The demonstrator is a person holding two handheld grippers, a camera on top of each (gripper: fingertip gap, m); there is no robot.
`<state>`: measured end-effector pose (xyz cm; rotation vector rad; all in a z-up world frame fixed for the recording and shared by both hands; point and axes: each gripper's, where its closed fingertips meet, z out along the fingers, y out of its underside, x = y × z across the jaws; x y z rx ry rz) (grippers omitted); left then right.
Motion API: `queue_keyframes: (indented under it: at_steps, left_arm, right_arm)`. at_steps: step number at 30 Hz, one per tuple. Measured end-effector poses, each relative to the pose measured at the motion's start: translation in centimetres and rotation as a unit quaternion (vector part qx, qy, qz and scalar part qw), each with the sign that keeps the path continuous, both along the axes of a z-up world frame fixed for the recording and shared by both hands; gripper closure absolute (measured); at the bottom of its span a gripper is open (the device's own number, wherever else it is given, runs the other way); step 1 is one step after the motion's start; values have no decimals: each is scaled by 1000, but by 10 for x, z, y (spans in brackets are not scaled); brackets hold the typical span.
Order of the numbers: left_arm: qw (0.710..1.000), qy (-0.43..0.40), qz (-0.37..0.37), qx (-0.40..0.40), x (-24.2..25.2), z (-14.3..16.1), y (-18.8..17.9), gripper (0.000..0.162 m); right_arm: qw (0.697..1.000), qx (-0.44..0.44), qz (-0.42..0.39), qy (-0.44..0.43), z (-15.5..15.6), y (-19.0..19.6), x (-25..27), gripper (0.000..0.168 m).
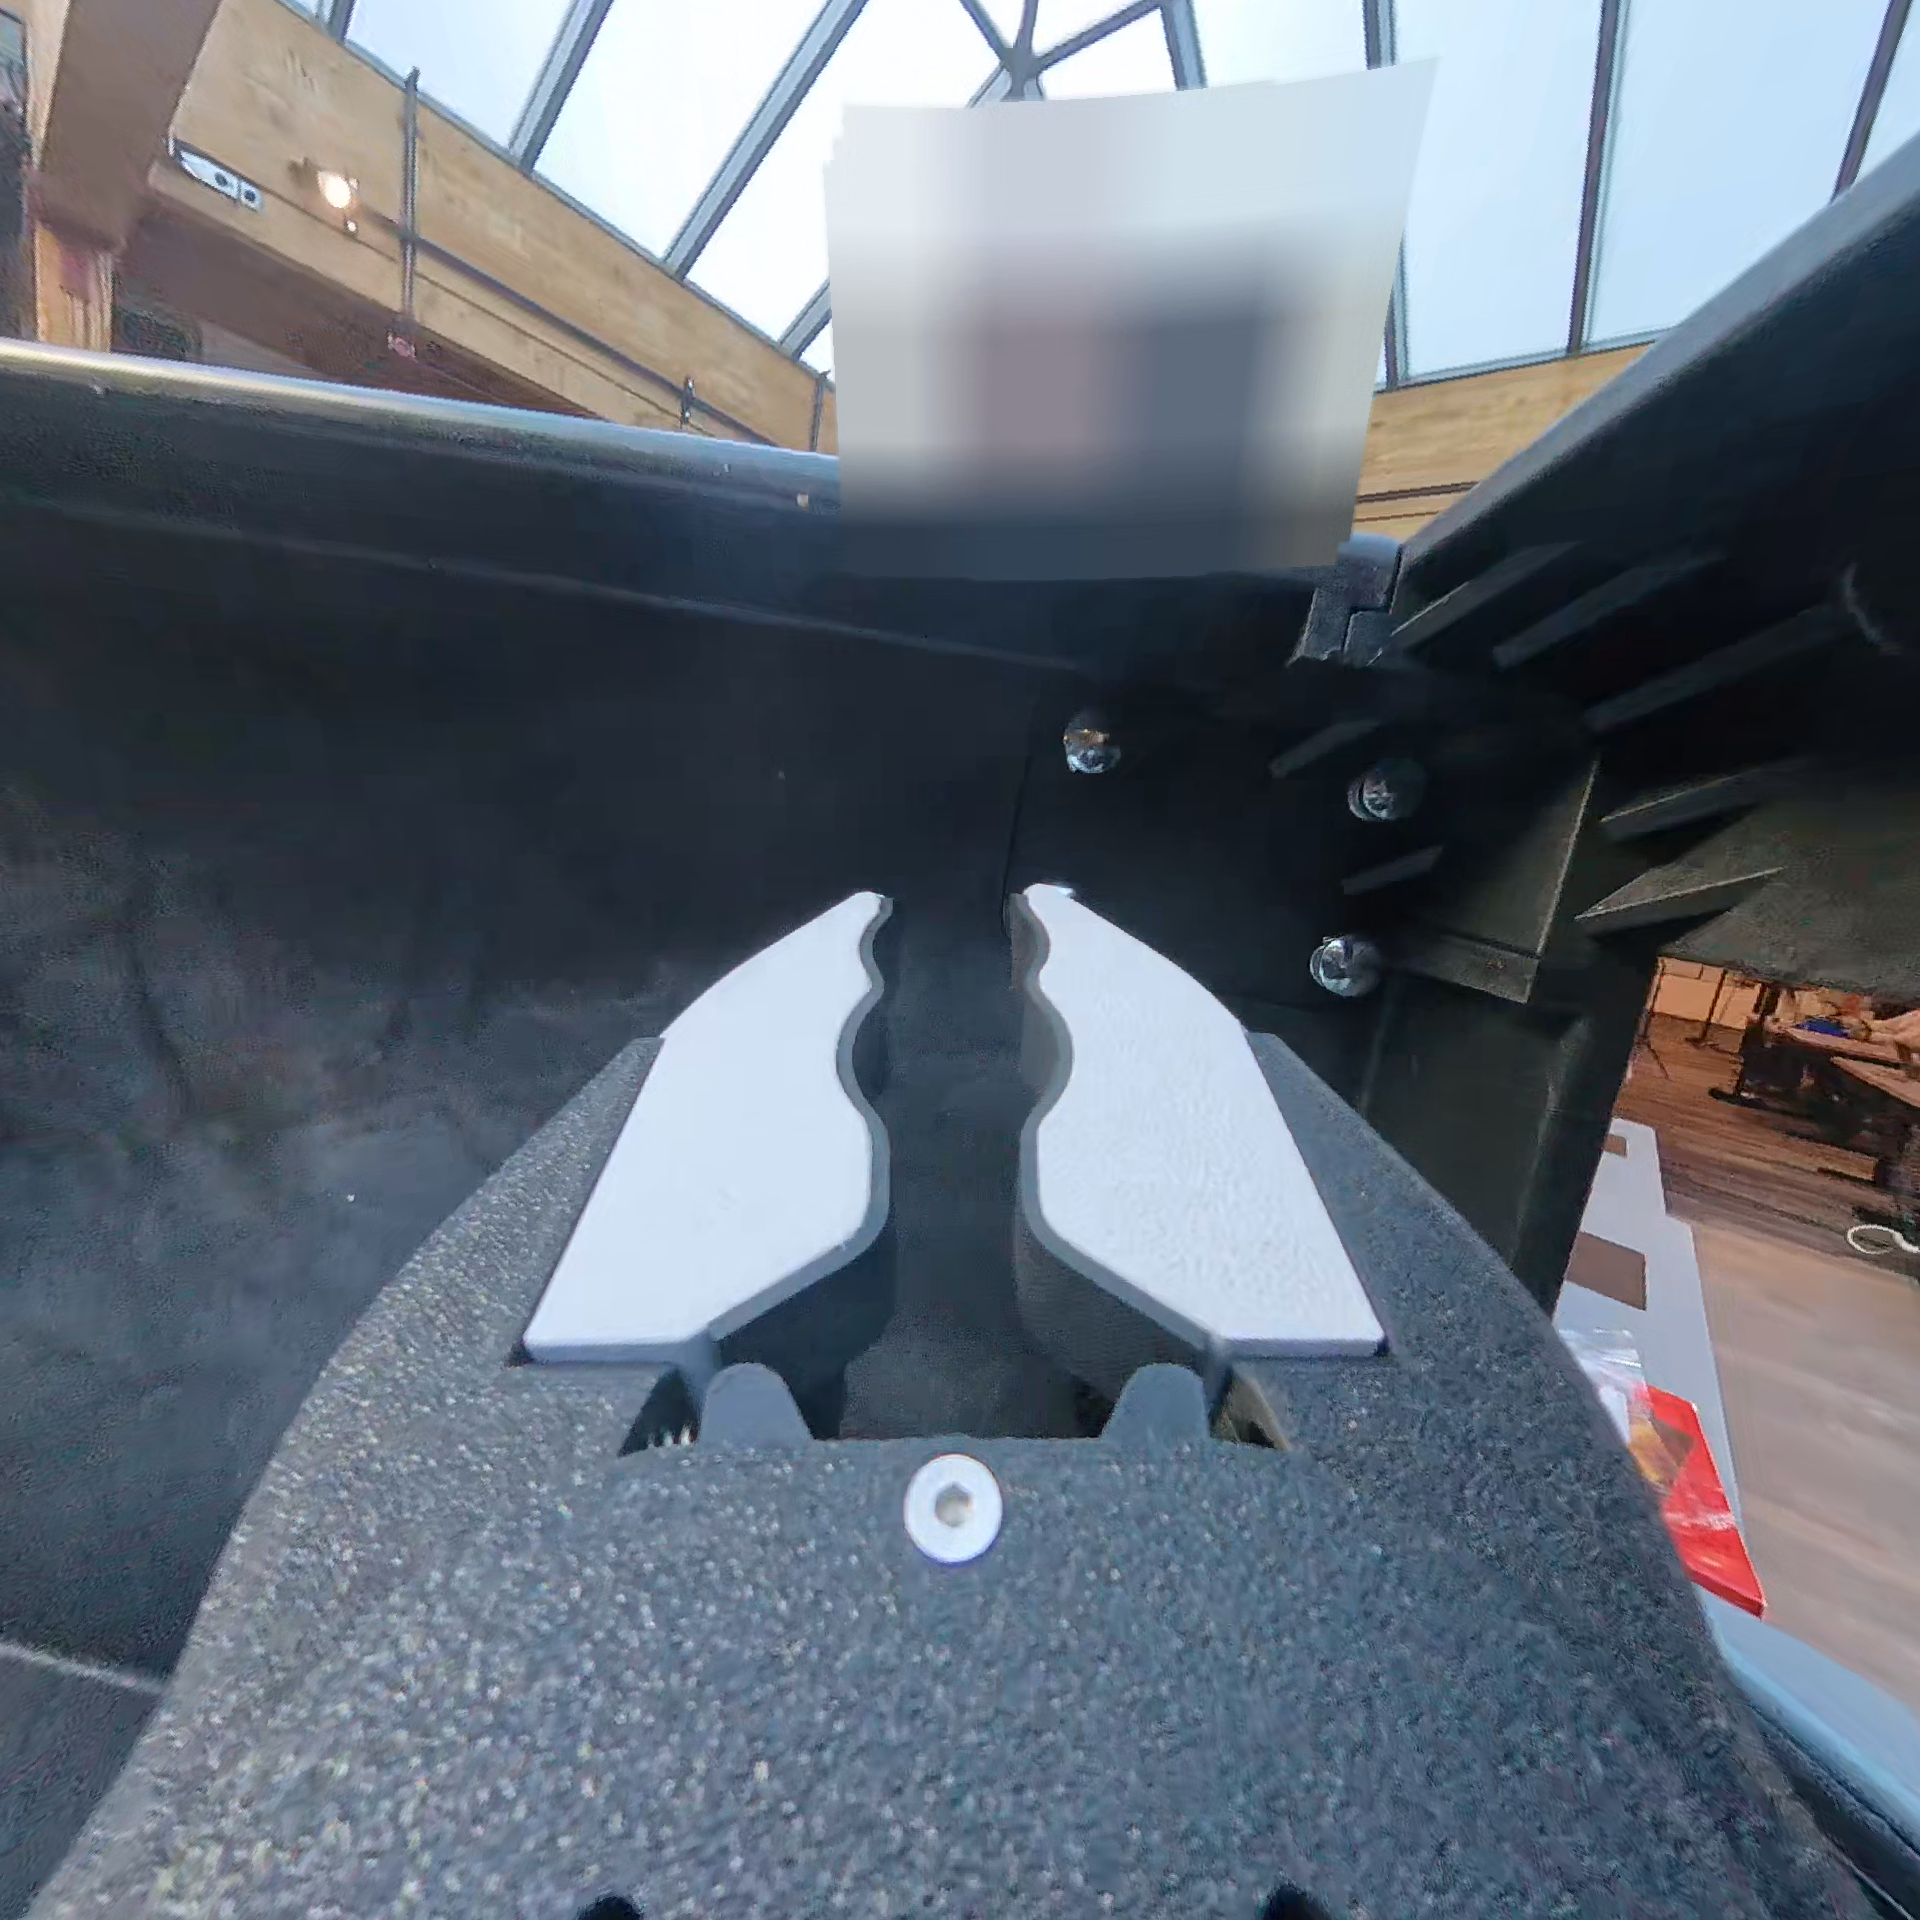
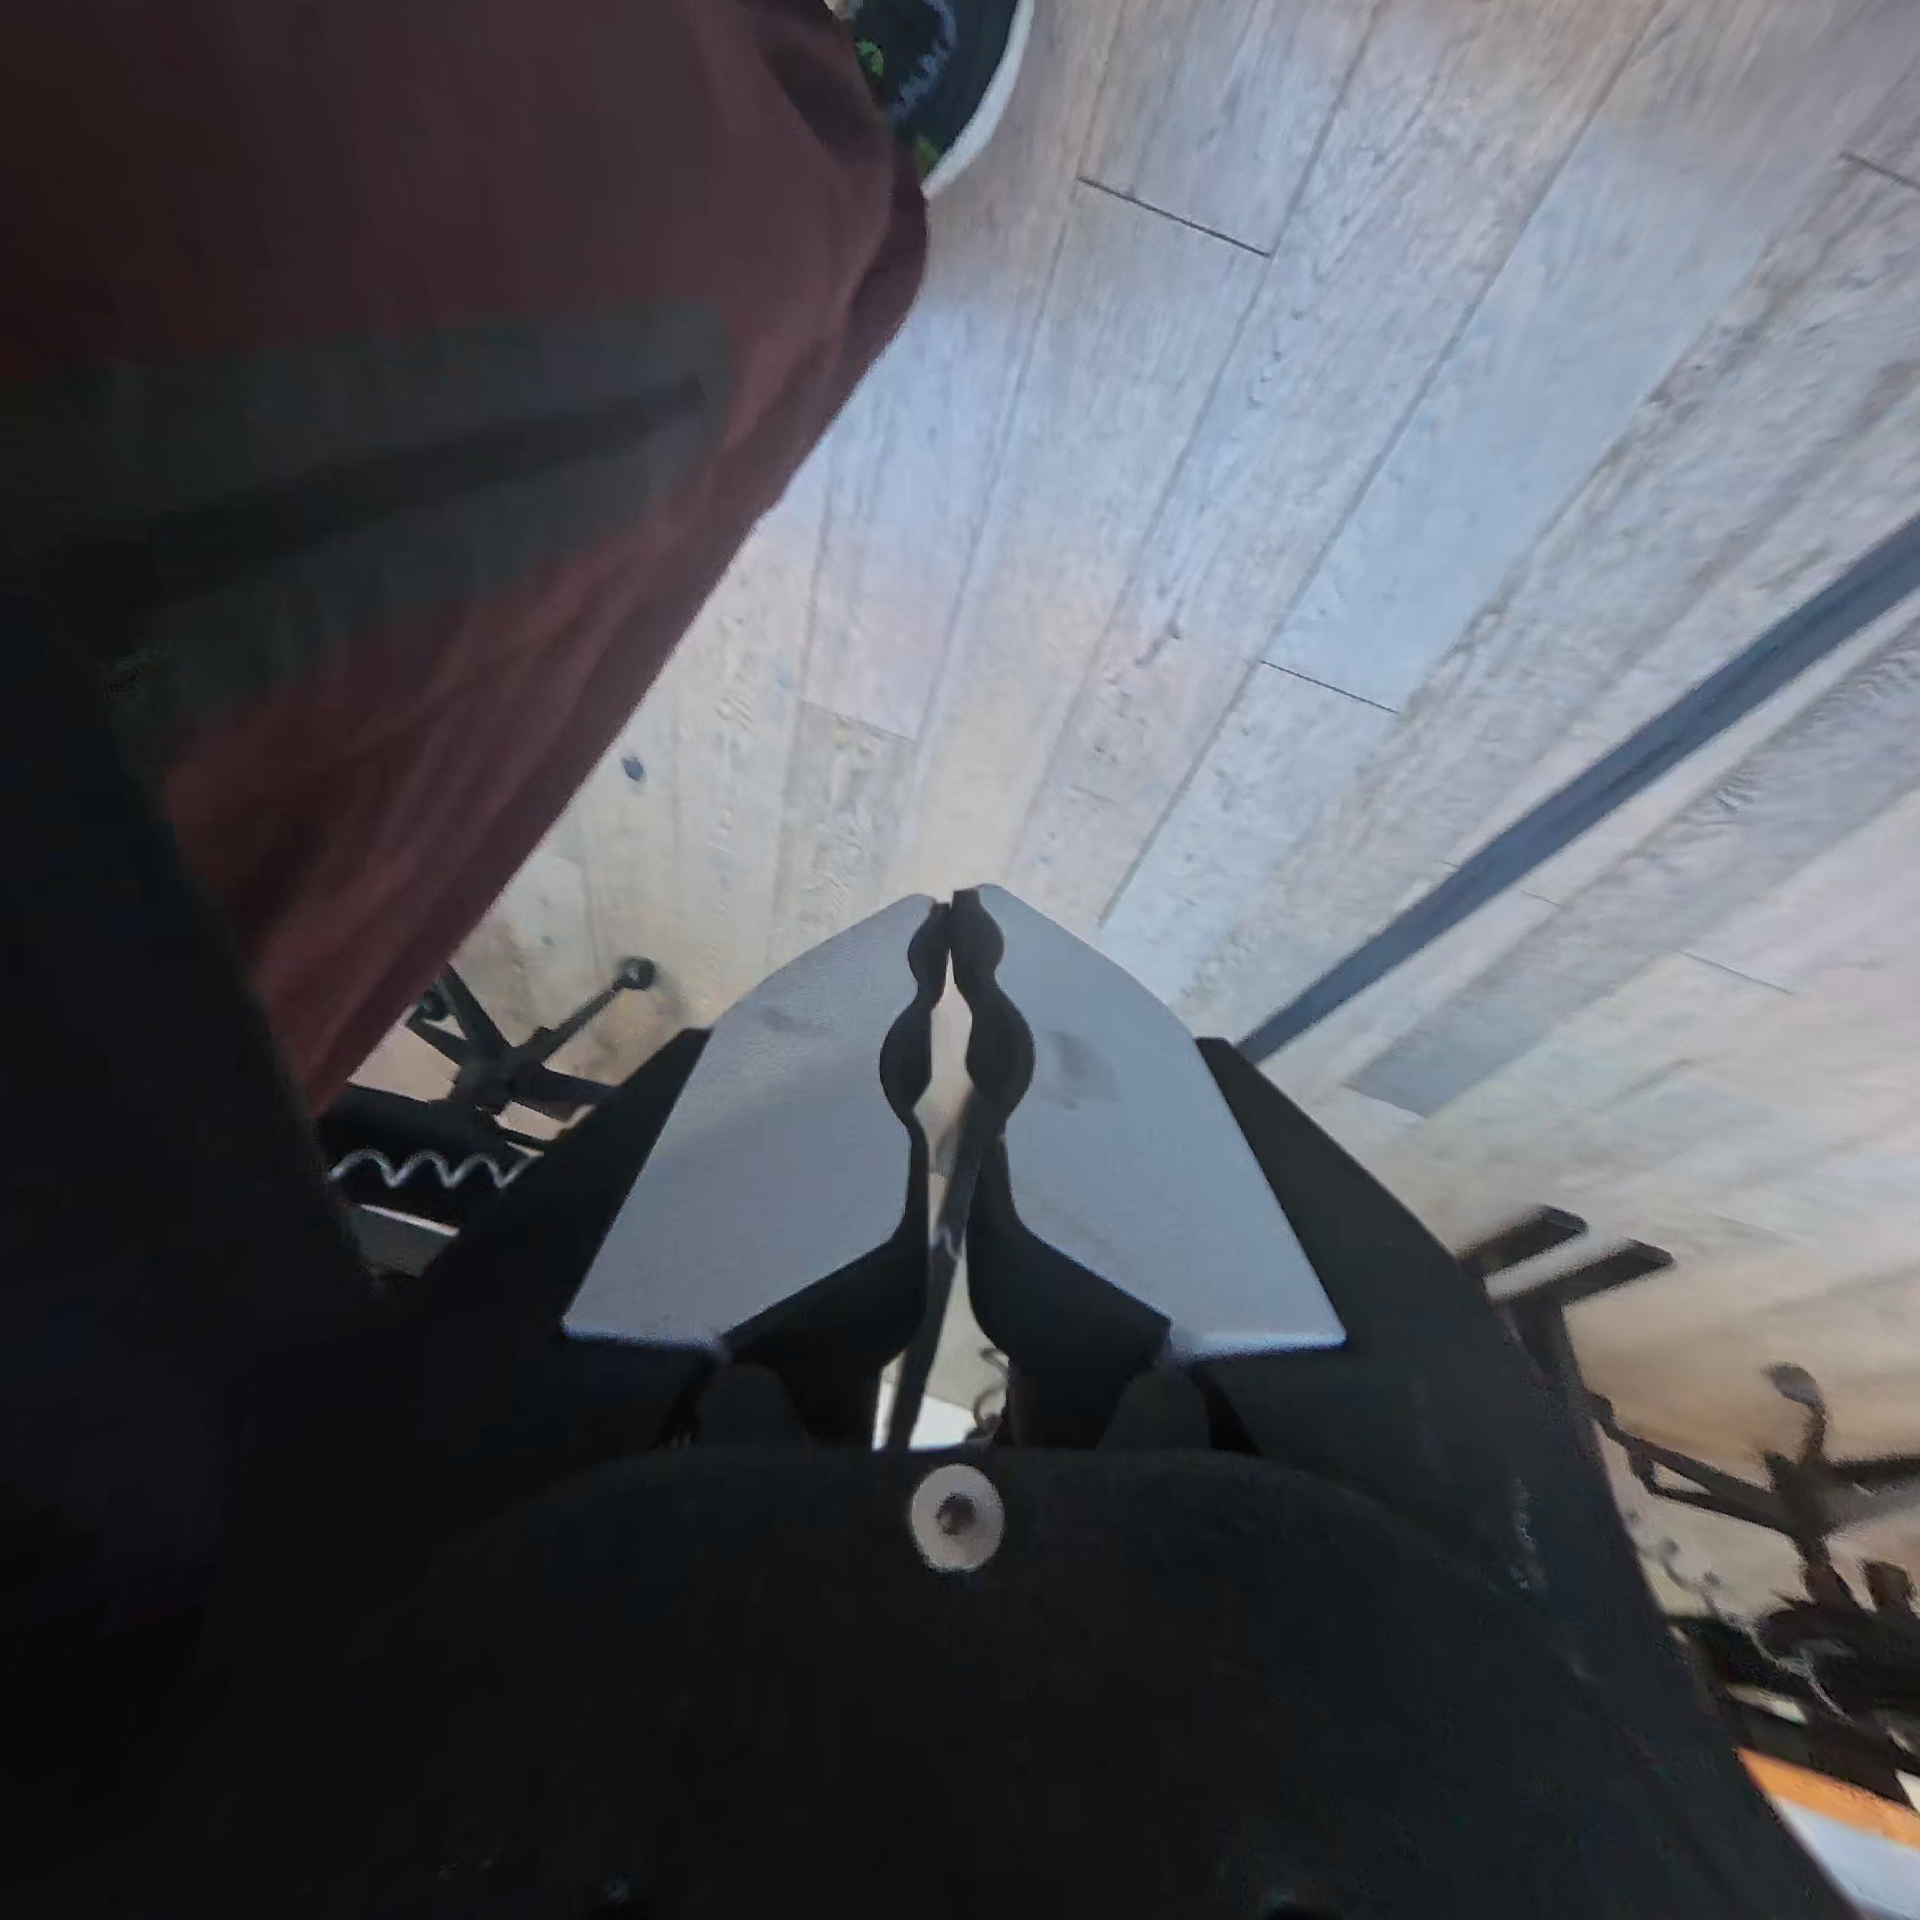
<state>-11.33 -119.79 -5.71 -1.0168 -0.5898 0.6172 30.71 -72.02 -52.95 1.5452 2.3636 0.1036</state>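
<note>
Left wrist view, left gripper (image 1: pixel 948 904) parted, black case (image 1: pixel 416 831)

Left wrist view tilts upward, close against a black case (image 1: pixel 416 831); right wrist view faces down at the floor (image 2: pixel 1351 520). They share nothing.

No readable text

Red packet (image 1: pixel 1699 1496) at the right edge bears print, too blurred to read; nothing else lettered

Left claw (image 1: pixel 948 904) gapes inside a black case (image 1: pixel 416 831); right claw (image 2: pixel 952 902) closed, empty.
</note>
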Motion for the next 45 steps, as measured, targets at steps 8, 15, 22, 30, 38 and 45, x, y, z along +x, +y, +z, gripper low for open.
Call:
queue_keyframes:
  at_steps: [8,15,22,30,38,45]
  left_arm:
    - [1000,-2,-27,11,-10,1,7,142]
    - [996,10,-70,51,-25,-2,21,143]
    - [990,34,-116,70,-2,-16,45,148]
    - [971,78,-209,82,37,-8,75,162]
    - [965,78,-244,59,37,-1,97,162]
    - [964,33,-260,53,17,0,101,162]
  right_arm:
    - [998,58,-12,4,39,-15,-28,164]
    - [997,71,21,-25,60,-47,-21,165]
    - [995,77,31,-50,72,-59,-24,164]
    - [993,75,48,-76,78,-67,-17,165]
    - [994,72,31,-76,77,-71,-18,165]
    - [995,68,26,-74,77,-74,-16,165]
